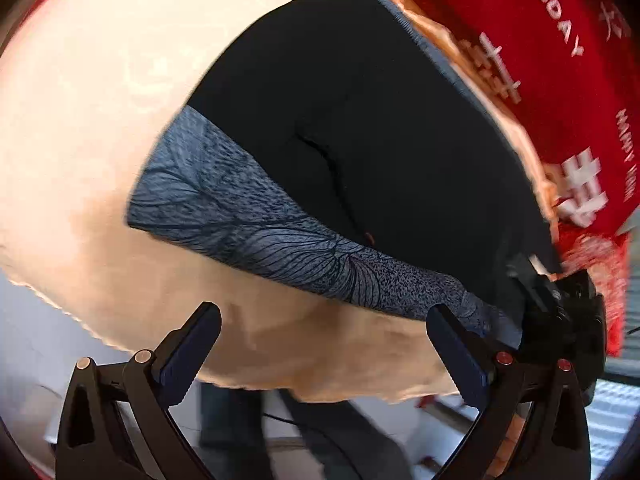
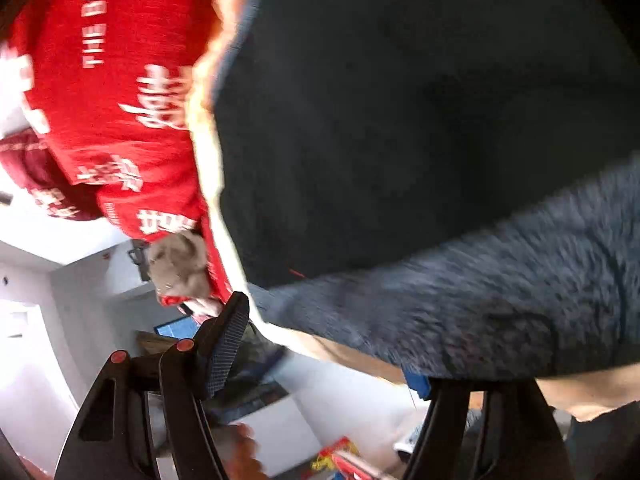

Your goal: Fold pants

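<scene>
The black pants (image 1: 360, 120) with a blue-grey leaf-patterned waistband (image 1: 256, 232) lie flat on a pale peach cloth (image 1: 100, 100). My left gripper (image 1: 324, 344) is open and empty, just in front of the waistband edge. The right gripper shows in the left wrist view (image 1: 560, 312) at the waistband's right corner. In the right wrist view the pants (image 2: 400, 120) and waistband (image 2: 480, 300) fill the frame. My right gripper (image 2: 332, 352) is open; its left finger (image 2: 228, 344) is beside the waistband corner and its right finger is partly hidden under the waistband edge.
A red blanket with white lettering (image 1: 540, 60) lies beyond the pants, also in the right wrist view (image 2: 112, 100). A grey plush toy (image 2: 180, 268) sits at its edge. The peach cloth's front edge (image 1: 320, 388) drops to the floor, where clutter (image 2: 340, 456) lies.
</scene>
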Demonstrator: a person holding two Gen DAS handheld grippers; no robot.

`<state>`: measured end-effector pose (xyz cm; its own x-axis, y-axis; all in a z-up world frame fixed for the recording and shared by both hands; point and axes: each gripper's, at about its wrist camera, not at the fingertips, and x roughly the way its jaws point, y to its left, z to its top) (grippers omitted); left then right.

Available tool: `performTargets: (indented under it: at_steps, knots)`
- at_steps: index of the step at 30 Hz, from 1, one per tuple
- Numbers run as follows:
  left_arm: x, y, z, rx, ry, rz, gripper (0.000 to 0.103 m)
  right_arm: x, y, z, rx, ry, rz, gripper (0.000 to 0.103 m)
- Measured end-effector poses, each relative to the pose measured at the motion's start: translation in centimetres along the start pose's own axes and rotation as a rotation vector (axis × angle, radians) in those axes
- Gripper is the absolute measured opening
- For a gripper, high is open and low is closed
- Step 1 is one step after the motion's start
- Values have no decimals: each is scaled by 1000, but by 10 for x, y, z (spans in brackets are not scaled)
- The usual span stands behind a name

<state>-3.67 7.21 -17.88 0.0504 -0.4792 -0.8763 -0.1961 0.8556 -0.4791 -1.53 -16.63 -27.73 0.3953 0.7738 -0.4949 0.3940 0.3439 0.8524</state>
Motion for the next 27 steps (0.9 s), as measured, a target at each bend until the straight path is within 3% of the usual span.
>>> performTargets:
  at_steps: [5,9,12,17,25,27]
  knots:
    - [4,-11,19,-82,-53,-108,103,-17,34,4,-83,-2,42,73]
    - [21,-14,37,-105,-63,-38,103,-18,31,4,-84,27,42,73]
    - [27,-16,39,-79,-48,9,103,-26,14,0,-91,31,-28,74]
    - [28,-22,39,-9,-35,64,103,-77,-44,-10,-7,-80,-153,74]
    - [37,-27,41,24,-3,145,102,-155,-86,-21,125,-333,-101,71]
    - [39,-28,42,2,-8,175,90,-157,-95,-20,184,-359,-46,71]
